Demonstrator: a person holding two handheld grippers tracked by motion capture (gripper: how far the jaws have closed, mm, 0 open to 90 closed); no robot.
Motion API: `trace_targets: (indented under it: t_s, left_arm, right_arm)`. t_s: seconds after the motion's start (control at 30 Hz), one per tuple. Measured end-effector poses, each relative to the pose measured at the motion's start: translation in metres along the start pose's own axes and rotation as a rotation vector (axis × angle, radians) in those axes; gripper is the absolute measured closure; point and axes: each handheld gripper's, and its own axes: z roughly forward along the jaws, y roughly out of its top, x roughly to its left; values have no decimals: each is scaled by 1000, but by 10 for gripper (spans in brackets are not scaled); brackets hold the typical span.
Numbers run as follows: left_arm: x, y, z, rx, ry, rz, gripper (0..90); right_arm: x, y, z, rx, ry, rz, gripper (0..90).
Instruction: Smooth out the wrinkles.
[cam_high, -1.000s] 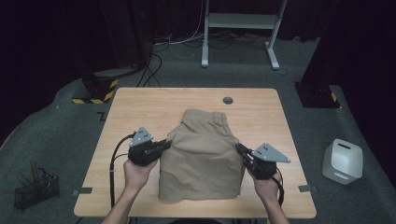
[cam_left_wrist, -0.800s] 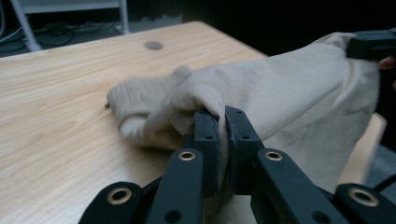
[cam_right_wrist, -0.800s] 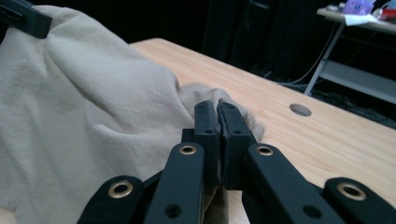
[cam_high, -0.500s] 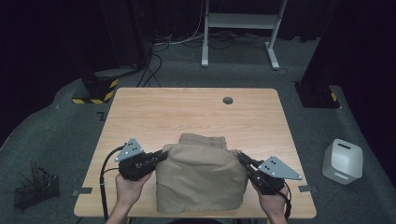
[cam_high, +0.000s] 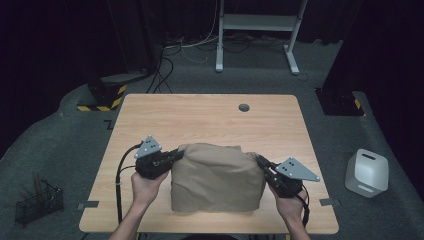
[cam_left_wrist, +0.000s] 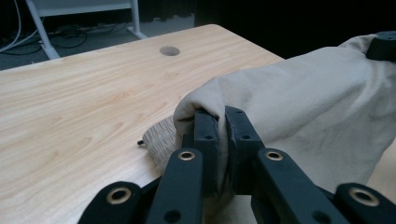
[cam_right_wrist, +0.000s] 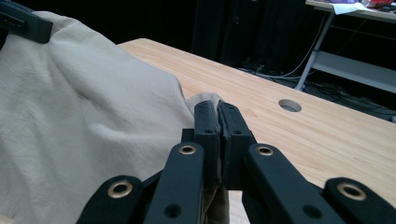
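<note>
**Both jaws pinched on the tan cloth**

Fingers first: on my left gripper (cam_left_wrist: 217, 122) the two black jaws are closed tight on a fold of the tan cloth (cam_high: 217, 176), with only the thickness of the fabric between them. On my right gripper (cam_right_wrist: 215, 114) the jaws are pressed together the same way, nipping a small peak of the cloth's other edge. Seen from above, I hold the left gripper (cam_high: 172, 157) at the cloth's left upper corner and the right gripper (cam_high: 262, 164) at its right upper corner, so the fabric hangs between them as a rounded, slack mound whose lower edge lies on the table (cam_high: 205, 115).

The cloth is soft and matte, finely woven, creased in shallow folds; in the left gripper view a coarser ribbed patch shows under the fold. It sits on the near half of the table, between my hands. The tabletop is pale wood with a straight grain, rounded corners and a round cable hole (cam_high: 243, 107) near its far edge.

Around it lies dark grey carpet. A white box (cam_high: 367, 172) stands on the floor to the right, a wire basket (cam_high: 37, 204) to the left, and a white desk frame (cam_high: 257, 30) with loose cables beyond.
</note>
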Motion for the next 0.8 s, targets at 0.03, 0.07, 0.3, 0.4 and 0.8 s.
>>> trace_targets:
  t_s: [0.03, 0.07, 0.3, 0.4, 0.8]
  left_arm:
    - [0, 1, 1, 0, 2, 0, 844]
    - [1, 1, 2, 0, 6, 3, 845]
    - [-2, 4, -6, -17, 7, 7, 845]
    - [-1, 7, -6, -19, 6, 5, 845]
    - [14, 13, 14, 4, 38, -9, 843]
  right_arm:
    - [-1, 0, 1, -1, -1, 1, 875]
    - [-2, 0, 2, -1, -3, 2, 875]
    - [1, 6, -4, -18, 1, -9, 874]
    - [2, 9, -6, -22, 3, -25, 875]
    - [-12, 15, 13, -9, 6, 21, 875]
